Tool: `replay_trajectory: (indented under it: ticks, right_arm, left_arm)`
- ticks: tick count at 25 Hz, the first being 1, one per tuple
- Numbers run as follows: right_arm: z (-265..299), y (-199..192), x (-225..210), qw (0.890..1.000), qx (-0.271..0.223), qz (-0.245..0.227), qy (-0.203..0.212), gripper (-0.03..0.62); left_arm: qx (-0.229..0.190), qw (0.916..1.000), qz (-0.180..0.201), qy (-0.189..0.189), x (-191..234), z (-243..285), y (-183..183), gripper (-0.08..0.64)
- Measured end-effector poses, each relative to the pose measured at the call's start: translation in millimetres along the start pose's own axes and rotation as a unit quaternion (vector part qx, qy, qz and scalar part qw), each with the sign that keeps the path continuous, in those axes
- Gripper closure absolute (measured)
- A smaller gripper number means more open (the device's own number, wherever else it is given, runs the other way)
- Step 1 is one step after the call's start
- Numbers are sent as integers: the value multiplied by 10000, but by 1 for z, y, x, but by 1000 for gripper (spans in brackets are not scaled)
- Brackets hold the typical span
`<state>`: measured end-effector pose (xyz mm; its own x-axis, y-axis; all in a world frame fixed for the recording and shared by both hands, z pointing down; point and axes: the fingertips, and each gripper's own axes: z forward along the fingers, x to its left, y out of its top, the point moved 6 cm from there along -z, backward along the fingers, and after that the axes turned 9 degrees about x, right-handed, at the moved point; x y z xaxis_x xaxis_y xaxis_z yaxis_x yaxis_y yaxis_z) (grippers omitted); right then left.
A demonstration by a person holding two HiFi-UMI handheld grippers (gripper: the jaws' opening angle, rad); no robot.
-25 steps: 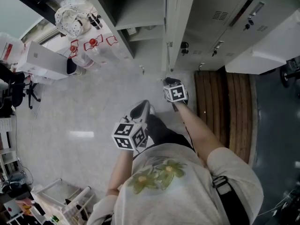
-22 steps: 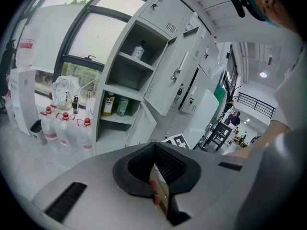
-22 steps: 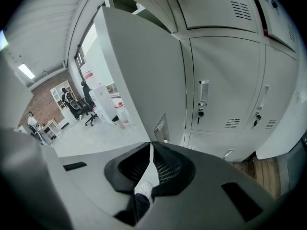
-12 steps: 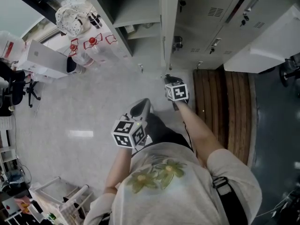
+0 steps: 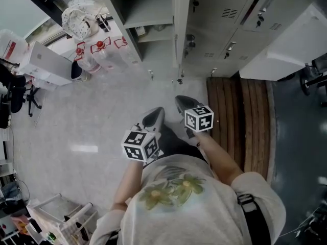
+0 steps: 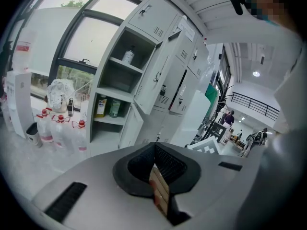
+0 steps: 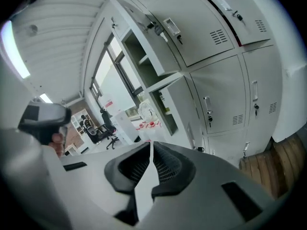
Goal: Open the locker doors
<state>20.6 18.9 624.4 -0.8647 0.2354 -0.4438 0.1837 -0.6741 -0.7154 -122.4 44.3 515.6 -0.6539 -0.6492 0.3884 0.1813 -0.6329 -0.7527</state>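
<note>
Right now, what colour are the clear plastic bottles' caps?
Caps are red; clearest in the left gripper view.

The lockers [image 5: 225, 6] are showing matt painted metal; beside them the floor [image 5: 87, 119] is gleaming glossy, and the slatted boards [image 5: 250, 121] are looking like wood.

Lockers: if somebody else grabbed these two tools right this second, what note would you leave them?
Left claw: shut, empty, held clear of the lockers.
Right claw: shut, empty, touching nothing.
Done: the open locker column by the window shows its shelves, and its open door is swung out.
Left: the closed doors to the right of it. Go for their handles next, probably the nearest one first.
</note>
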Motion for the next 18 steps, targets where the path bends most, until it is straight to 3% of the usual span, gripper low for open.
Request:
replay_trajectory:
  ticks: [5, 18]
  right_arm:
    - [-41, -6, 35, 9994, -199, -67, 273, 548]
    - [-92, -13, 68, 9988, -297, -326, 233, 548]
  left_arm:
    - [-172, 9997, -47, -139, -15, -13, -8, 529]
    - [-434, 9978, -240, -440, -36, -32, -24, 529]
